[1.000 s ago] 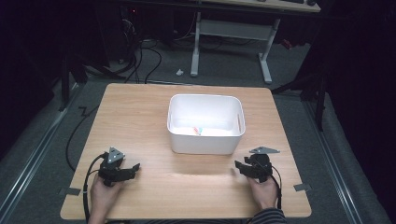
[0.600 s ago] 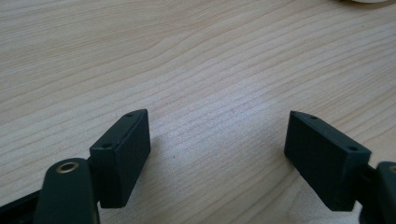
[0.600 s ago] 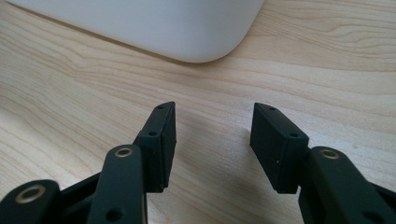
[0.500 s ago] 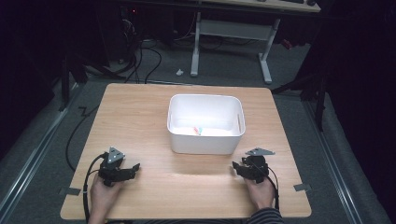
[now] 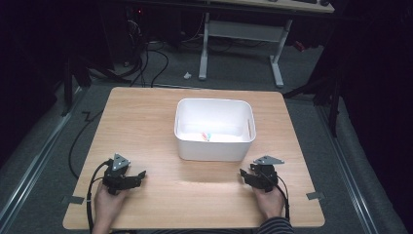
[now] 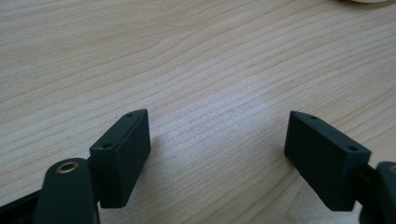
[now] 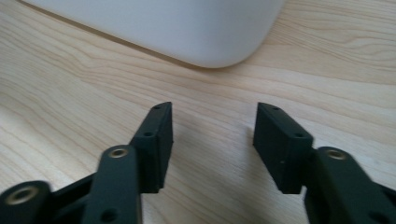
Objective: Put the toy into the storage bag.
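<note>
A white rectangular bin [image 5: 214, 146] stands in the middle of the wooden table [image 5: 146, 117]; its rounded corner [image 7: 210, 42] shows in the right gripper view. Inside it lies a small object with red and teal parts [image 5: 207, 135], too small to name. My left gripper [image 5: 140, 174] rests on the table near the front left, held by a hand, open [image 6: 217, 140] with bare wood between its jaws. My right gripper [image 5: 243, 174] sits at the front right, just below the bin's right corner, also open [image 7: 212, 128] and holding nothing.
Black cables trail from both grippers over the table's front edge [image 5: 195, 226]. Beyond the table stand a desk frame with white legs [image 5: 243, 34] and loose cables on the grey floor [image 5: 146, 63]. Bare wood lies between the two grippers.
The right gripper has shifted slightly toward the left and its hand has settled; the left gripper and the bin have stayed put.
</note>
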The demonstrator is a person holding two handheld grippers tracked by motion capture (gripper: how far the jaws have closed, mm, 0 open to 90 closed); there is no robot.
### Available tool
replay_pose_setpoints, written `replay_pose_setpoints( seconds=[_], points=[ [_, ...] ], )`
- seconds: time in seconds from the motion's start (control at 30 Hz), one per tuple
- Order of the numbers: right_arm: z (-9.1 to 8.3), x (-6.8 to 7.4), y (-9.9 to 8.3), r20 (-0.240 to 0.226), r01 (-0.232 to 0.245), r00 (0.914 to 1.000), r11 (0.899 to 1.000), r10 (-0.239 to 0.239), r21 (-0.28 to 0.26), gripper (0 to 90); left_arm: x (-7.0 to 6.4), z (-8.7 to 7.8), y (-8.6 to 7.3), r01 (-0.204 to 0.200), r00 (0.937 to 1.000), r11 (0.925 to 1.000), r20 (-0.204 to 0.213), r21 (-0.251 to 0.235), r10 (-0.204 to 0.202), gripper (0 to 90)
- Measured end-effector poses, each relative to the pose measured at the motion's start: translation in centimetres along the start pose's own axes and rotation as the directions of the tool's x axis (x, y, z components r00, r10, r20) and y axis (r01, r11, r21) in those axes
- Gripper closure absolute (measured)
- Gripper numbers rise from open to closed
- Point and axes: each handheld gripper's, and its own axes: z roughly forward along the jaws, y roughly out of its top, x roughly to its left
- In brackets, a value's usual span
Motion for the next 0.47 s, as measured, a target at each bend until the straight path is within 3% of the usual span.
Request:
replay_pose_setpoints(
  seconds=[0.1, 0.13, 0.47],
  points=[
    [0.18, 0.45, -0.35, 0.013, 0.032, 0.9994, 0.999, -0.032, -0.026, 42.8, 0.01, 0.0, 0.0, 0.0, 1.0, 1.0, 0.0, 0.0, 0.0, 22.9],
    [0.29, 0.71, -0.6, 0.029, 0.064, 0.9976, 0.997, -0.062, -0.042, 41.9, 0.02, 0.0, 0.0, 0.001, 1.0, 1.0, 0.001, -0.001, -0.001, 22.9],
    [0.2, 0.82, -0.68, 0.027, 0.061, 0.9978, 0.997, -0.06, -0.038, 40.6, 0.04, -0.01, 0.0, 0.002, 1.0, 1.0, 0.003, 0.0, -0.002, 23.1]
  ],
)
